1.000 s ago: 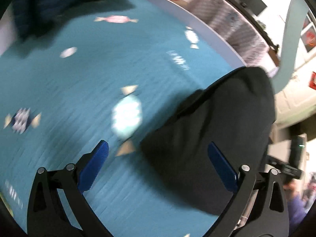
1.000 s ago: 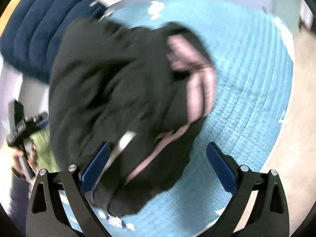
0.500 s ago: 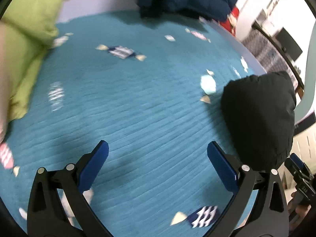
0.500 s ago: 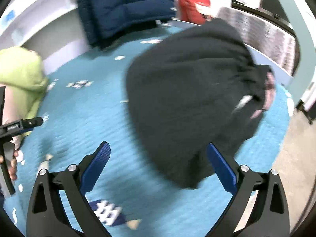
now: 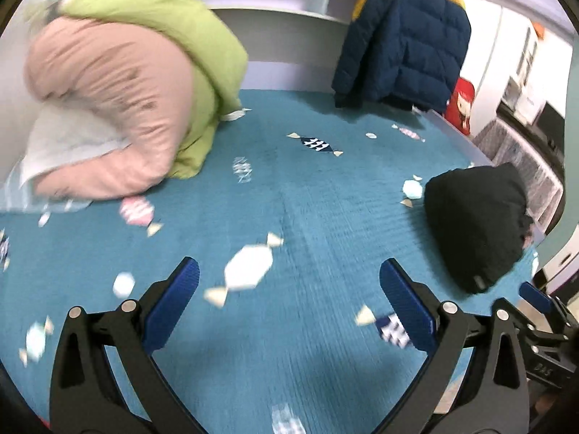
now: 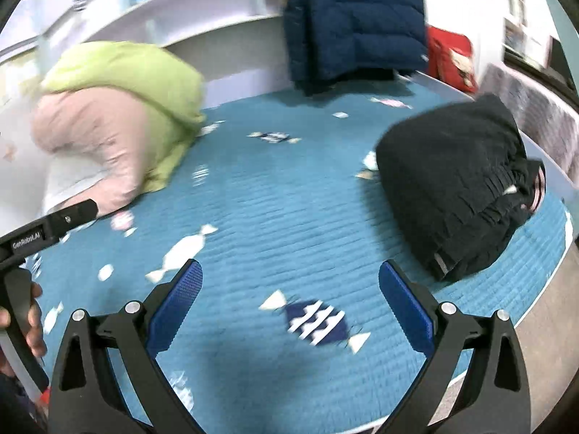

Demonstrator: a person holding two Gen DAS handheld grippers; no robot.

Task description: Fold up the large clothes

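Observation:
A folded black garment (image 5: pixel 474 224) (image 6: pixel 456 184) lies in a bundle at the right edge of the teal bed cover (image 5: pixel 289 199) (image 6: pixel 275 217). A pile of pink and lime-green clothes (image 5: pixel 123 90) (image 6: pixel 115 115) sits at the far left. My left gripper (image 5: pixel 289 296) hangs open over the cover, with nothing between its fingers. The right gripper (image 6: pixel 289 296) is also open and empty, with the black bundle ahead and to its right. The left tool's body (image 6: pixel 47 228) and a hand show at the left edge of the right wrist view.
A navy and yellow puffer jacket (image 5: pixel 401 36) (image 6: pixel 354 18) hangs at the back of the bed. A white headboard shelf (image 5: pixel 282 18) runs behind the pile. A red bag (image 6: pixel 448 58) stands at the back right. The bed edge (image 6: pixel 550 289) drops to the floor on the right.
Both grippers have pulled back and swung left from the black garment. It now lies on its own at the right, and the clothes pile has come into view.

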